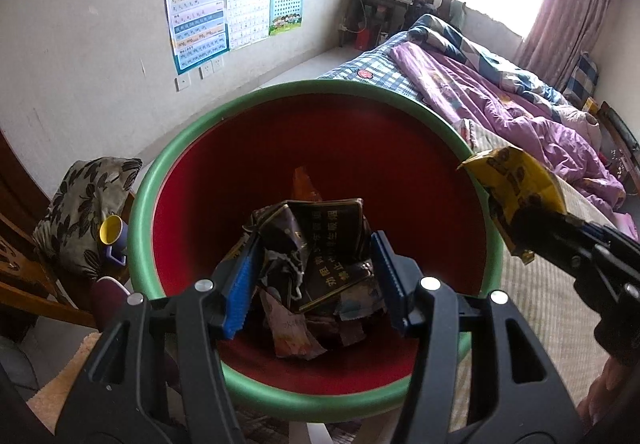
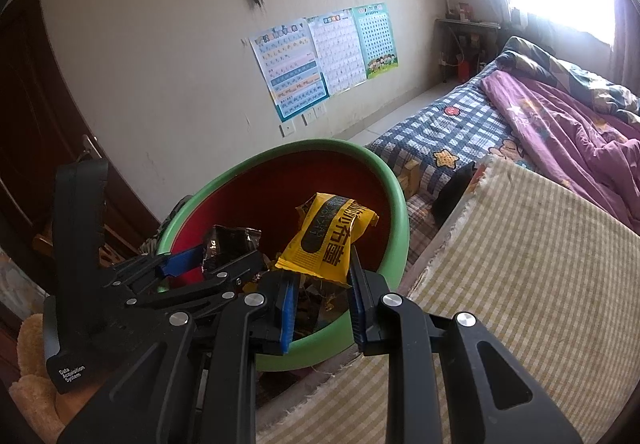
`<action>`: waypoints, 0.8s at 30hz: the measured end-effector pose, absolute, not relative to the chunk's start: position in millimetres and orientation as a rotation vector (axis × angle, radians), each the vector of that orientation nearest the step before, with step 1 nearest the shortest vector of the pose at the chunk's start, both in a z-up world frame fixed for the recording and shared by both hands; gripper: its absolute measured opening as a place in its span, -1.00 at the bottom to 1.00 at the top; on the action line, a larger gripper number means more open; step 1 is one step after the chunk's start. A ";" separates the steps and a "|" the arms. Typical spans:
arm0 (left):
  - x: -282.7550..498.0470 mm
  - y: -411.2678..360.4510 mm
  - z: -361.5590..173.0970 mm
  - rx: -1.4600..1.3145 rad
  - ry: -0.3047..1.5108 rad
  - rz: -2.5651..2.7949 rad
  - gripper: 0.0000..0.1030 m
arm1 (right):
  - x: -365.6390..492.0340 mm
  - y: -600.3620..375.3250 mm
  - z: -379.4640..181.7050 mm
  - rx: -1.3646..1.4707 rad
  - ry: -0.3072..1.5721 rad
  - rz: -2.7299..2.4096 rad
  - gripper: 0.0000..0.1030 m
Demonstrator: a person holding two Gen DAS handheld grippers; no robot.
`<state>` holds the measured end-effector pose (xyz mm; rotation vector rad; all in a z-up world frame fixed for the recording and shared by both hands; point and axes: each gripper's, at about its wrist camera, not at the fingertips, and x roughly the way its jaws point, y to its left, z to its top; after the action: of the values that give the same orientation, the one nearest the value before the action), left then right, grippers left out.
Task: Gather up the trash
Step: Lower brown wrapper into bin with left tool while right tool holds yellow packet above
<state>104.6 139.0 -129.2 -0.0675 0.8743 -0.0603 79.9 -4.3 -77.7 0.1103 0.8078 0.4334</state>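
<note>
The dark wrapper point(image 1: 316, 244), crumpled and printed with gold characters, sits pinched between the blue pads of the left hand-held gripper point(image 1: 314, 282), held over the mouth of the bin point(image 1: 148, 179). The yellow wrapper point(image 2: 326, 240), a flat snack packet with black print and a torn end, is clamped in the right hand-held gripper point(image 2: 320, 300) above the bin's near rim. Both grippers are closed on their pieces, neither let go yet. The bin is red inside with a green rim and stands off the edge of the bed point(image 2: 540, 264), beside its striped cover. Several scraps point(image 1: 296, 336) already lie at its bottom, so collecting looks well along; what is left, by my reading, is to drop these two. No other loose trash shows on the bed
</note>
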 end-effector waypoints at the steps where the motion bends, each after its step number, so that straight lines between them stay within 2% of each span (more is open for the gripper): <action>1: 104.9 138.5 -129.5 -0.064 0.875 -0.059 0.02 | 81.1 -4.5 -78.7 0.111 0.810 0.434 -0.57; 24: 113.9 130.6 -130.6 -0.026 0.855 -0.025 0.02 | 97.2 -1.1 -92.7 0.099 0.838 0.428 -0.57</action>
<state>113.9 130.6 -130.6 -0.0263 0.8552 -0.0247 97.2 -1.1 -92.7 0.0986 0.8380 0.4282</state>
